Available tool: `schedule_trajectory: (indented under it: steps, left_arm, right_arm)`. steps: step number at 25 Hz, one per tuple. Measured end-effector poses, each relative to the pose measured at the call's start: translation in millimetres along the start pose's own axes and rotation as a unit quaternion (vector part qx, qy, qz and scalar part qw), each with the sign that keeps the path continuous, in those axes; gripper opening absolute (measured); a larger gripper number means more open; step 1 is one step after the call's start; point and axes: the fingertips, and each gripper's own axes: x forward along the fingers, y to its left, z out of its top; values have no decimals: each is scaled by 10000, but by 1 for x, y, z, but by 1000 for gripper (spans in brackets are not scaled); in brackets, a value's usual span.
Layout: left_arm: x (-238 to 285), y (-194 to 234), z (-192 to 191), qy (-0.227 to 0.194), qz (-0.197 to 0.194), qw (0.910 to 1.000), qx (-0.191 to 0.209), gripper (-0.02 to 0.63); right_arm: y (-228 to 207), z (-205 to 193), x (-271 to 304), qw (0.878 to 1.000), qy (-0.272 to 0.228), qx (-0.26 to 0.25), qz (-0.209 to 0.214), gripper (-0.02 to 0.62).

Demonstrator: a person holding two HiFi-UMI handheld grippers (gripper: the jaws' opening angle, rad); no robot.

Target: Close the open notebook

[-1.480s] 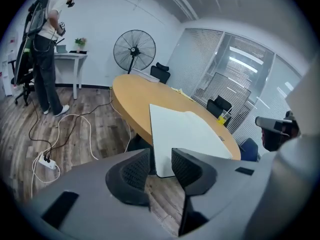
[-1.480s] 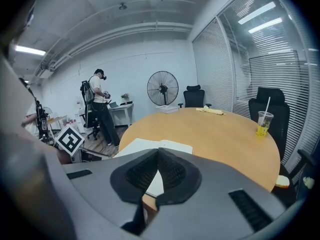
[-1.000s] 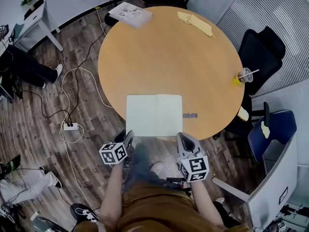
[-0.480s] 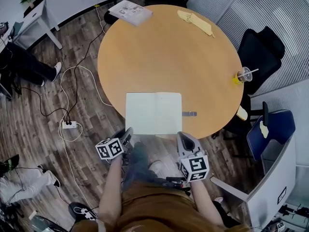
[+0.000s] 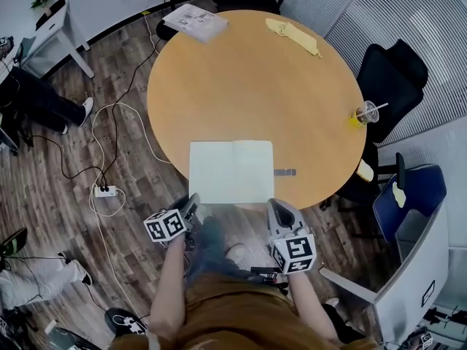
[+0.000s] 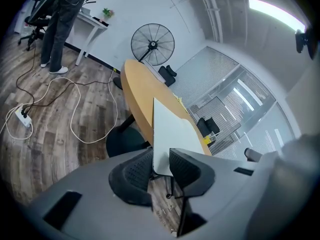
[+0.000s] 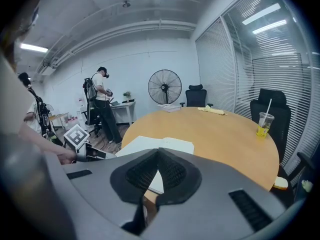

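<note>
**Left jaws narrow around the notebook corner**

Since a second ago the left gripper (image 6: 161, 158) has rolled, and its marker cube (image 5: 165, 225) has tipped leftward. Its jaws have just been closing but stand apart, straddling the 7 o'clock corner of the open notebook (image 5: 231, 170). The right gripper (image 7: 158, 153), jaws together and empty, sits just beside the 5 o'clock corner. The notebook lies at the 6 o'clock edge of the table (image 5: 255, 79), its pages plain white.

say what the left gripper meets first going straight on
The left gripper would meet the open notebook first: its near corner already sits between the jaws, which have just been closing, apparently not yet pressing it.
</note>
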Motion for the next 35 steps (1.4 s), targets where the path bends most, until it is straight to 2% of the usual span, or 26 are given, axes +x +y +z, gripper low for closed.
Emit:
schedule_trajectory:
  steps: [10,20,35]
  left_arm:
    - [-12,-12,9,-141,-62,9998,96,94]
    - [-21,-29,16,-132,-190,9990,381,72]
    - [-34,-70,33,-198,-158,9936,1098,52]
  right_arm:
    - [2,9,-8,9998,-188,34,-35,11]
    - [11,20,-15,9992,-405,-50,-1,11]
    - [9,37,-30,9973,-726,-81,-7,11]
